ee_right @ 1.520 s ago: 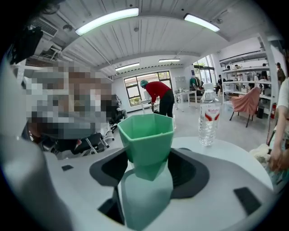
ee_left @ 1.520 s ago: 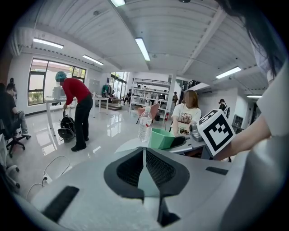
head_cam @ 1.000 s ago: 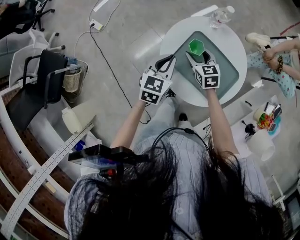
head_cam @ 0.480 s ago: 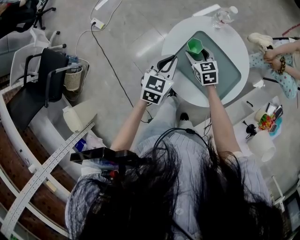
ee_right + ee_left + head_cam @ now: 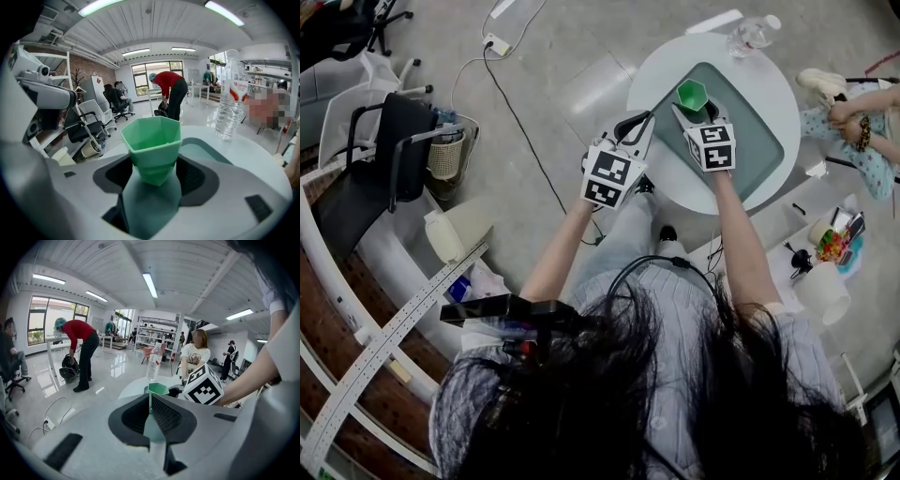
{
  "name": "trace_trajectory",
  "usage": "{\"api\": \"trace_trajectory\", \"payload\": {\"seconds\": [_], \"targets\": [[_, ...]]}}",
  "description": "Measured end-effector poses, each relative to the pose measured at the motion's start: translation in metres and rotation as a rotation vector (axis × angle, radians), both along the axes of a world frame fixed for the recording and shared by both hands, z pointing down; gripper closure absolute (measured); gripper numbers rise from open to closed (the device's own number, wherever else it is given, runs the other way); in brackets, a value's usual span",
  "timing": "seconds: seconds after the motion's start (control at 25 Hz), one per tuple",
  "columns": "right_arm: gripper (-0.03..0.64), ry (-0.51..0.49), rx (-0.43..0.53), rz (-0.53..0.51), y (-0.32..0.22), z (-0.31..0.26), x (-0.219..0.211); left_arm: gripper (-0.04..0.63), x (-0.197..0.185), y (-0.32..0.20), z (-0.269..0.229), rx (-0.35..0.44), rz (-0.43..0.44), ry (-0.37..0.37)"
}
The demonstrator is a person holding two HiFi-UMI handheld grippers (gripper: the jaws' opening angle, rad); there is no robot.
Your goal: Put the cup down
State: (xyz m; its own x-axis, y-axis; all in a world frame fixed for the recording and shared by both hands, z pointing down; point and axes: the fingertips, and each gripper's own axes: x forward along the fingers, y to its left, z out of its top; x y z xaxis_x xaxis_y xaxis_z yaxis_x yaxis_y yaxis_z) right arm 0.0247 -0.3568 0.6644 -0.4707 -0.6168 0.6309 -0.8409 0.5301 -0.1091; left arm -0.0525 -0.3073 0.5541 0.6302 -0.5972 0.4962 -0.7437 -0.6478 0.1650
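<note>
Gripping the green cup (image 5: 152,140) low on its faceted wall, the right gripper (image 5: 157,164) has both jaws clamped against the cup's sides. The cup is upright, rim uppermost, and appears empty. In the head view it sits over the left part of the grey-green tray (image 5: 750,131), inside the tray's edge. Whether its base touches the tray cannot be determined. The left gripper (image 5: 150,401) is just left of the tray, with its jaws closed together and nothing between them. Its tips point toward the cup without touching it. The tray lies on a round white table (image 5: 675,183). Beyond the tray's far edge, a clear water bottle (image 5: 230,93) stands upright on that table, apart from the tray. Well beyond the tray, a person in a red top (image 5: 171,93) is bent over on the glossy floor.
</note>
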Motion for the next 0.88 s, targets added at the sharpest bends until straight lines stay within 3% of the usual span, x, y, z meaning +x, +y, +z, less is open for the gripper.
{"api": "trace_trajectory", "payload": {"seconds": [0.2,0.52,0.88], "targets": [[0.325,0.045,0.019,-0.003,0.002,0.003,0.001,0.577,-0.001,0.002,0.003,-0.002,-0.002,0.000],[0.310,0.030,-0.014,-0.003,0.007,0.004,-0.003,0.577,-0.007,0.006,0.002,-0.004,-0.001,-0.005],[0.311,0.016,-0.030,0.078,0.033,-0.005,0.018,0.577,-0.009,0.023,-0.003,0.001,0.008,-0.013]]}}
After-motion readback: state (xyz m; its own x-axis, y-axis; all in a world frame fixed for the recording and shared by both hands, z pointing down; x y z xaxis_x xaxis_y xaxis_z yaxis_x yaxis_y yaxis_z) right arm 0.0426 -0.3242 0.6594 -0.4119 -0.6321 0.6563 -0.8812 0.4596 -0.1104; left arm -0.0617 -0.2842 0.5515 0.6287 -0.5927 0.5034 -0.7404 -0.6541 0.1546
